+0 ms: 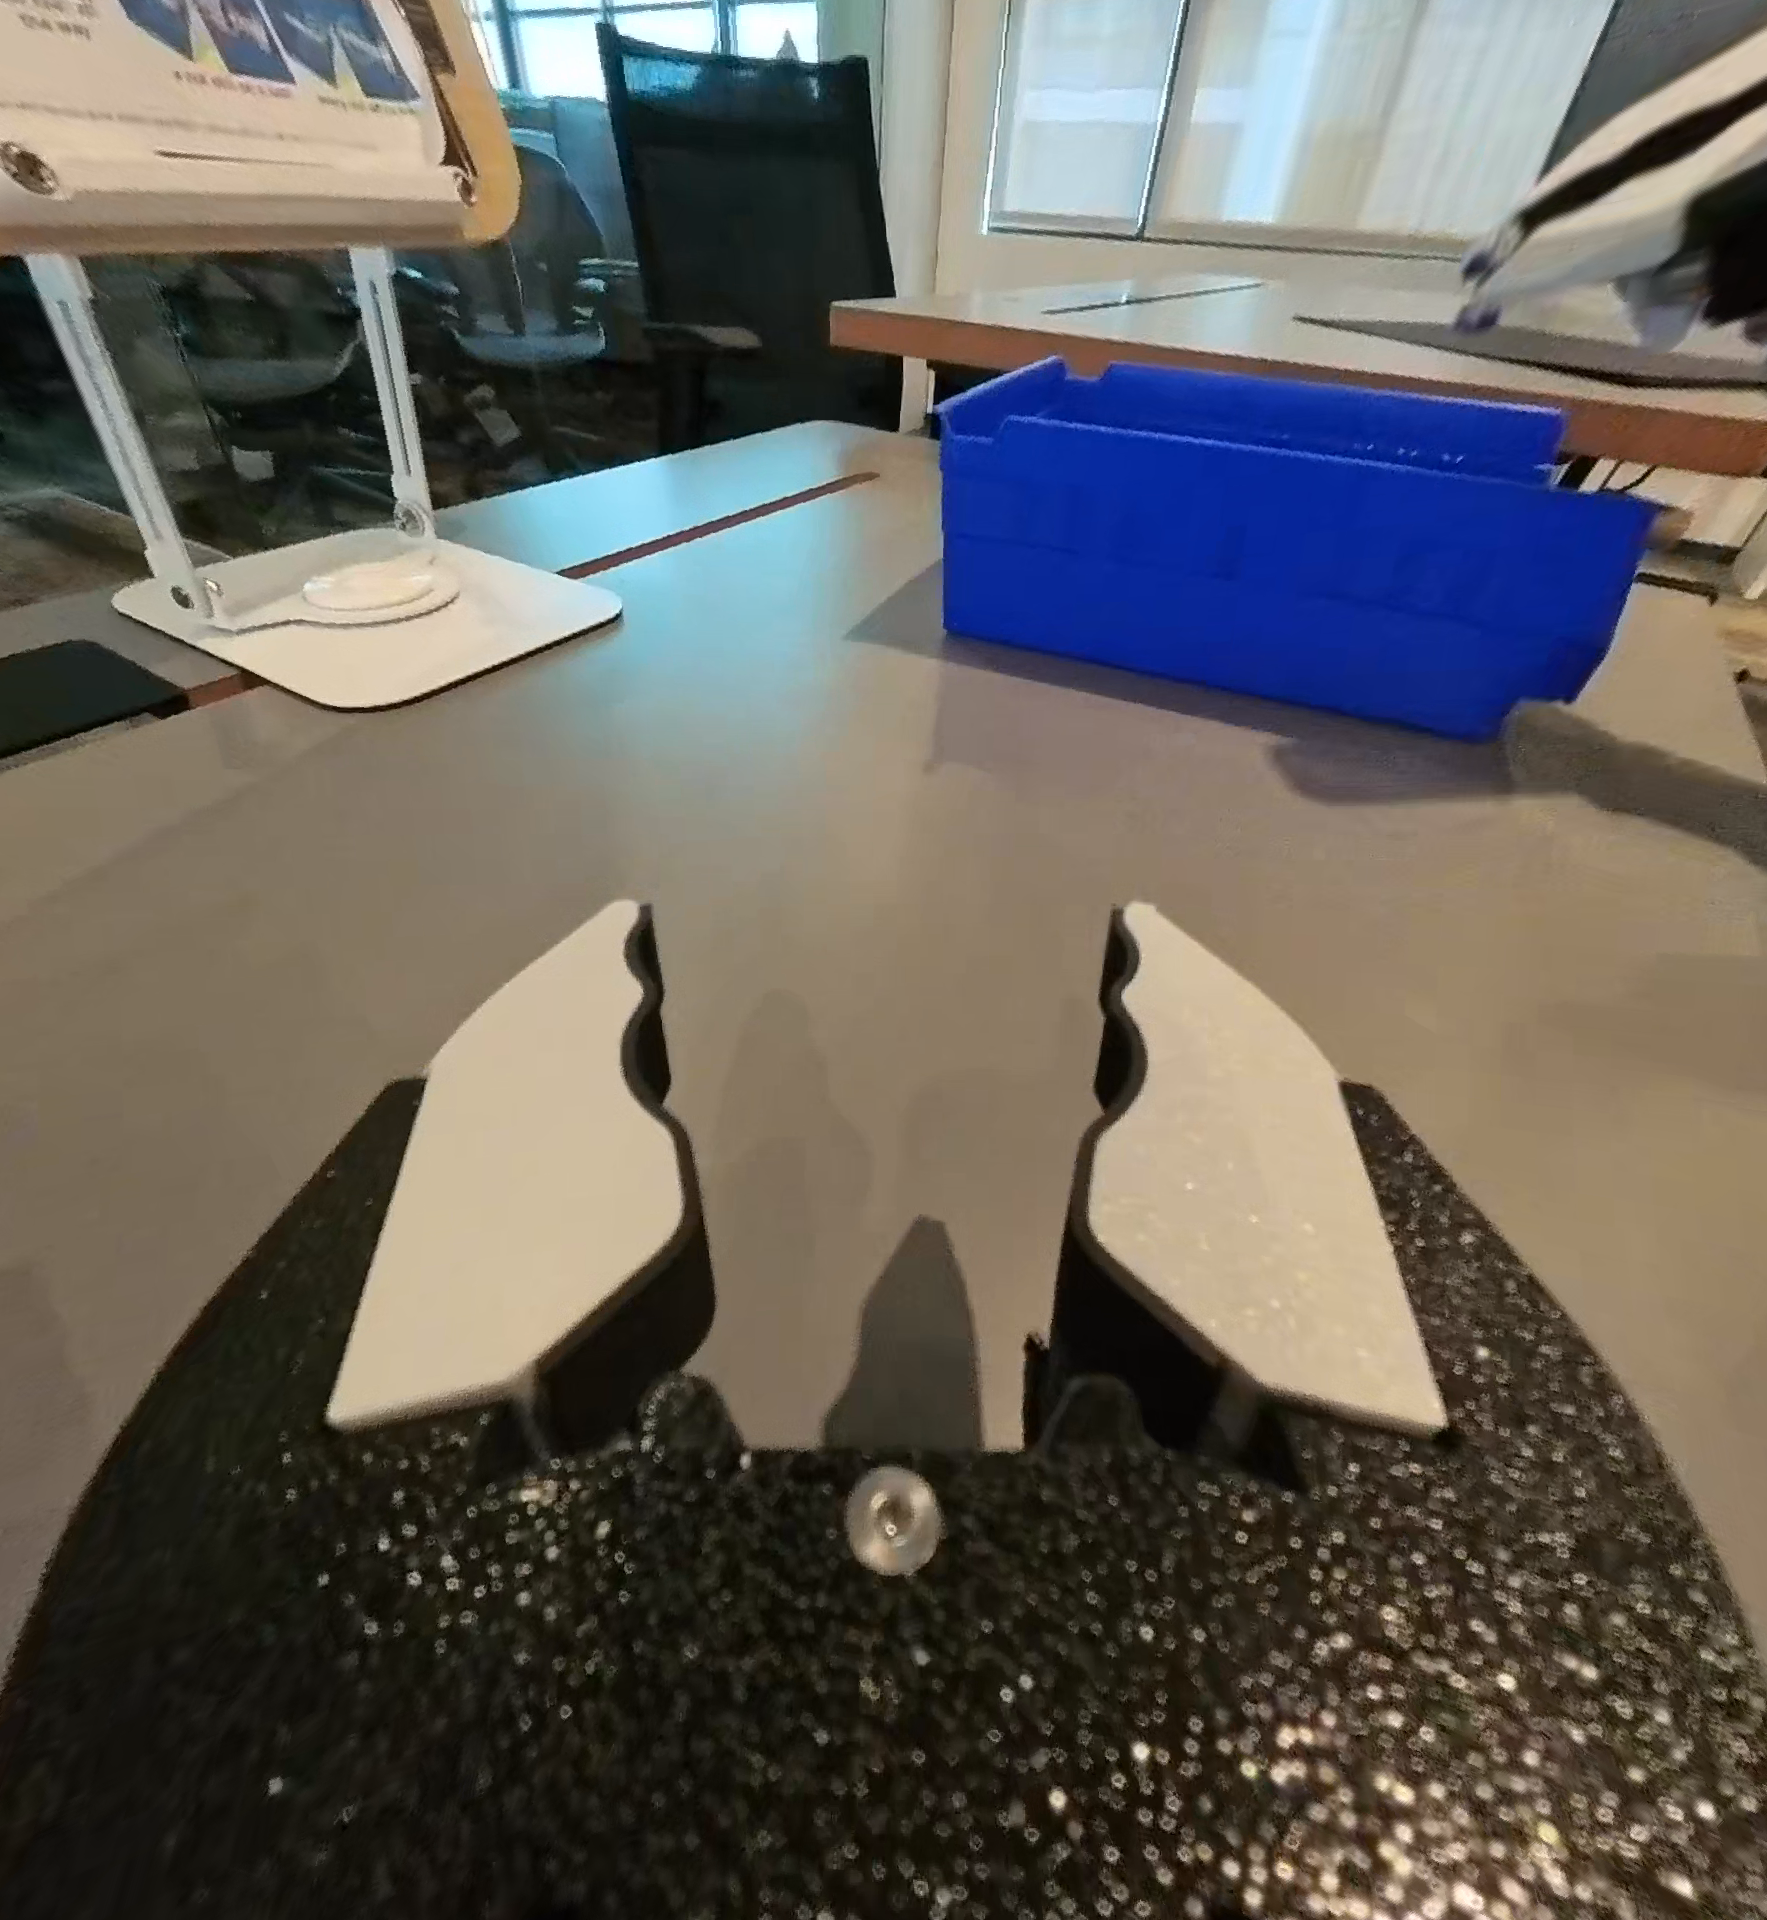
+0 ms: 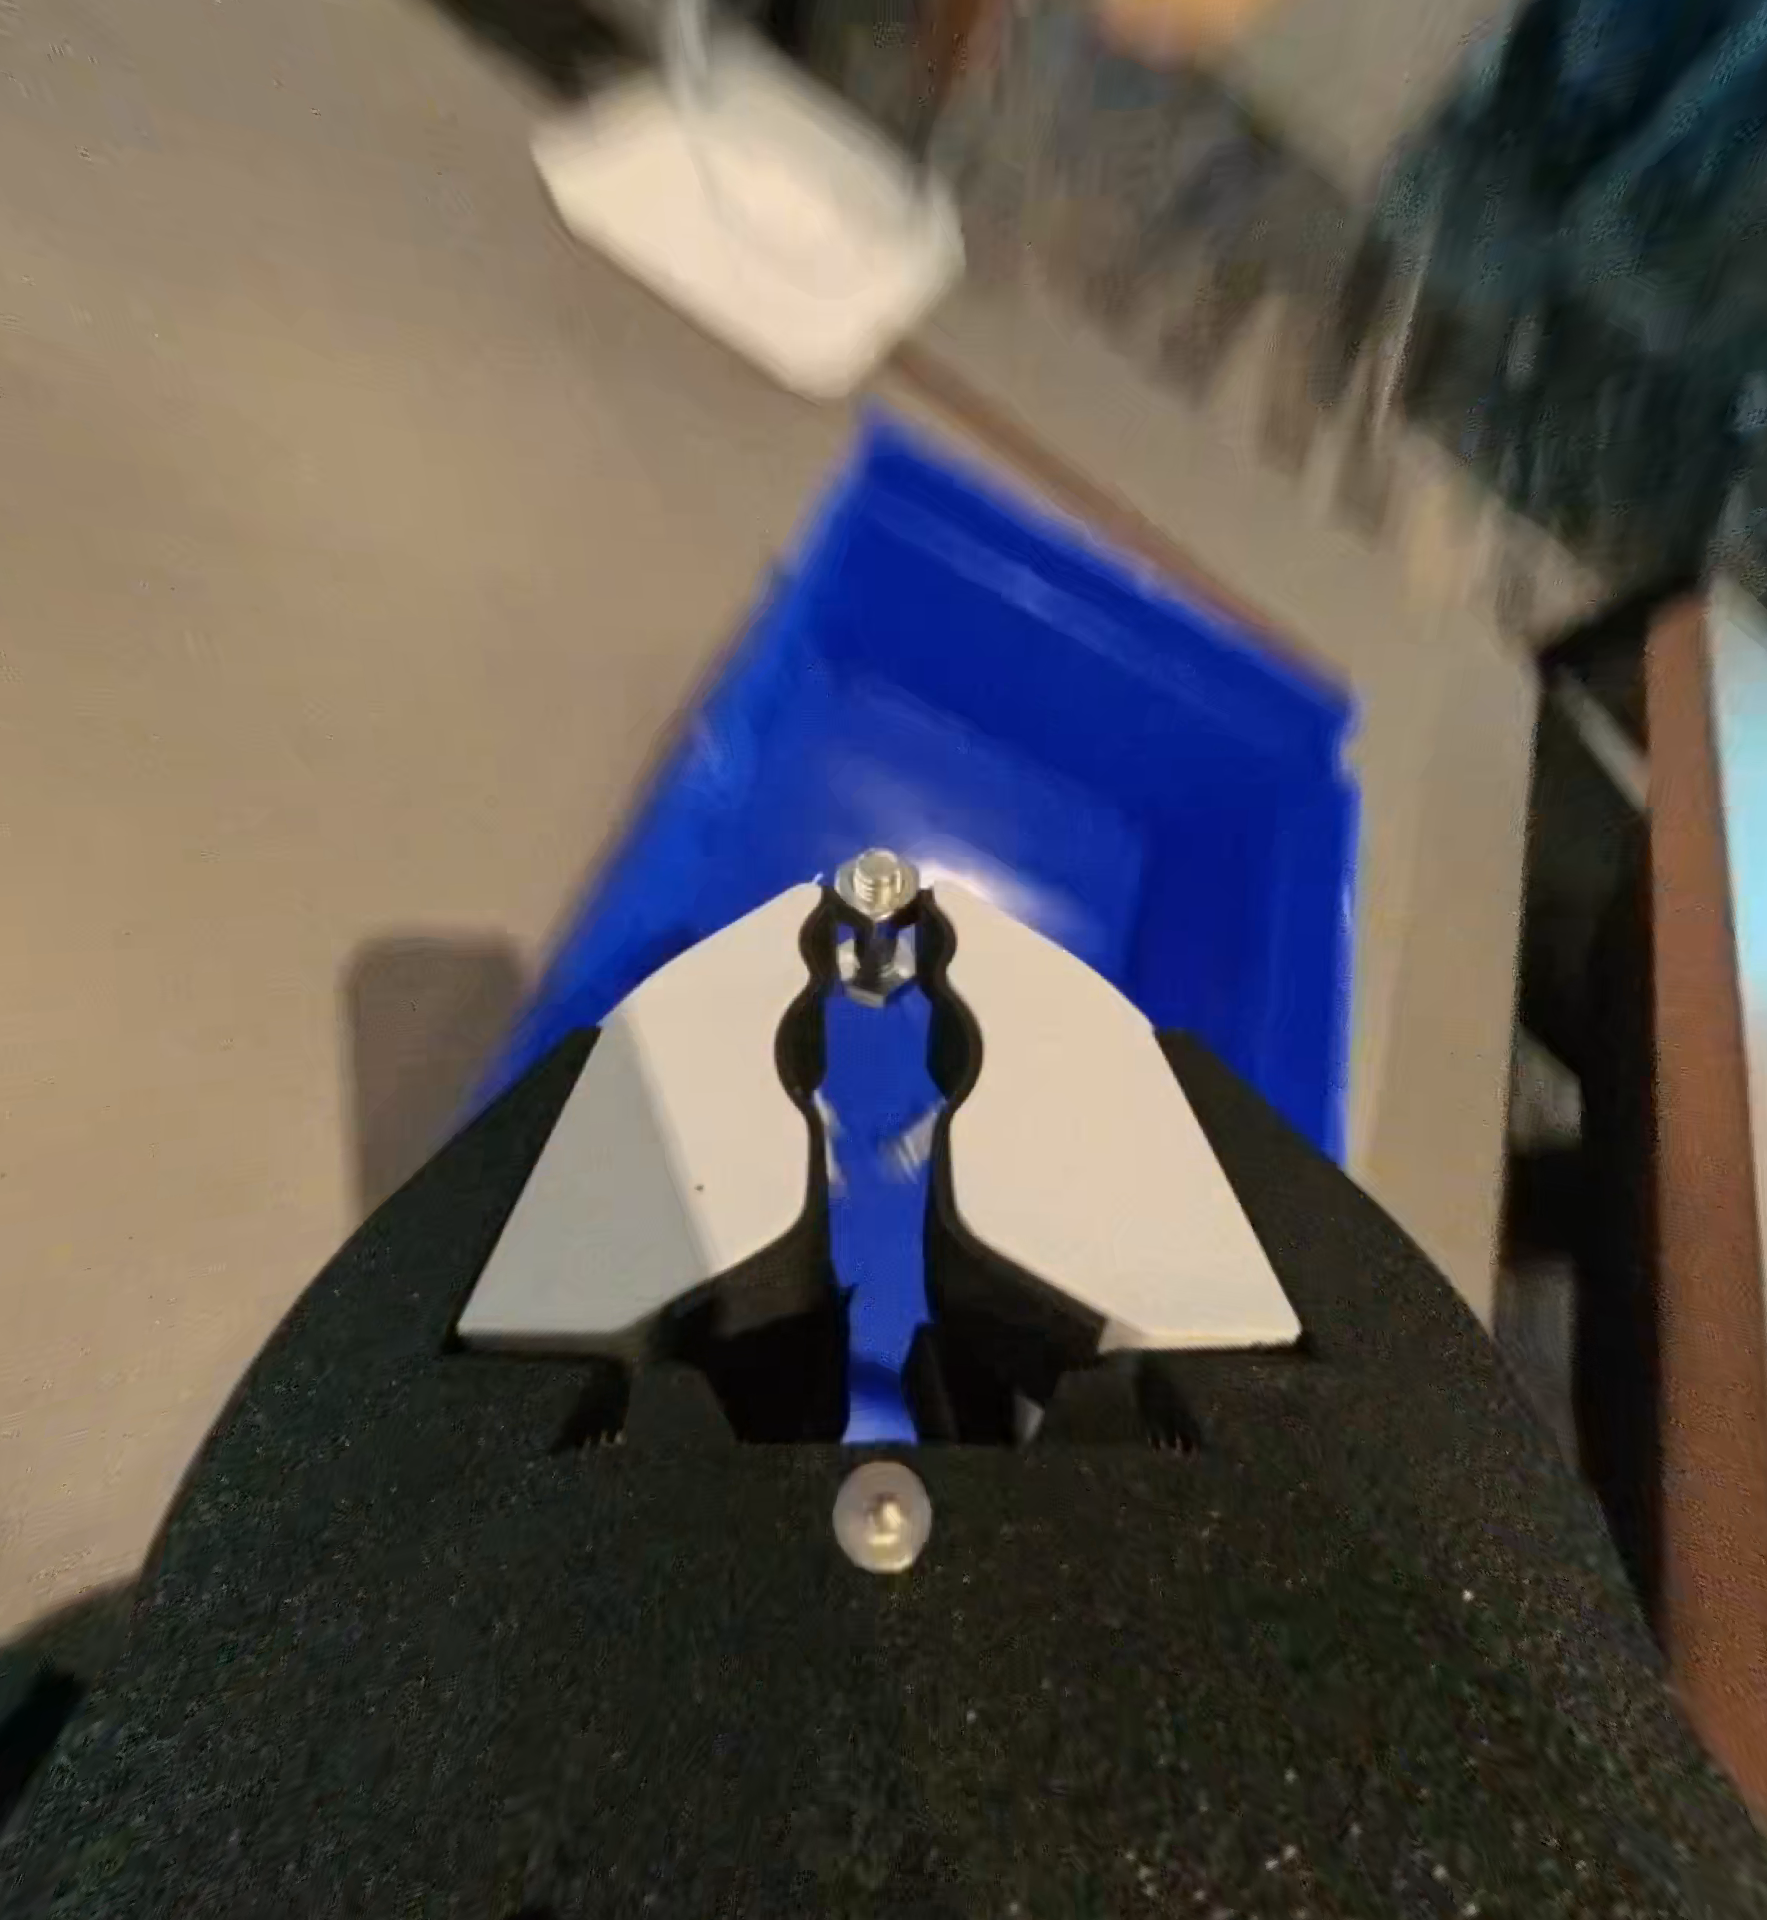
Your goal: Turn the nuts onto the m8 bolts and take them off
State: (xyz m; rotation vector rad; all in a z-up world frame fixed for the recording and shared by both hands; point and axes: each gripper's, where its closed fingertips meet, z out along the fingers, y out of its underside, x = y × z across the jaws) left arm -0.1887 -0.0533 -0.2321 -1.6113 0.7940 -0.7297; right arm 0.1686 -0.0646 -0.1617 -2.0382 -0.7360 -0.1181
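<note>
My right gripper [image 2: 877, 914] is shut on a silver bolt [image 2: 874, 935] that carries a silver nut [image 2: 877, 891] near its threaded end. The bolt stands along the fingers, with its hex head toward the camera. I hold it above the open blue bin [image 2: 1014, 727]. My left gripper [image 1: 881, 920] is open and empty, low over the grey table [image 1: 443, 935], with the blue bin [image 1: 1274, 582] ahead to the right. The right gripper shows blurred at the upper right of the left wrist view [image 1: 1481, 286], above the bin.
A white stand with a flat base [image 1: 370, 613] and a tilted board stands at the table's far left; it also shows blurred in the right wrist view [image 2: 754, 239]. A second table [image 1: 1118, 312] and a black chair [image 1: 754, 208] lie behind. The table's right edge runs beside the bin. The grippers' ends are close to 35 centimetres from one another.
</note>
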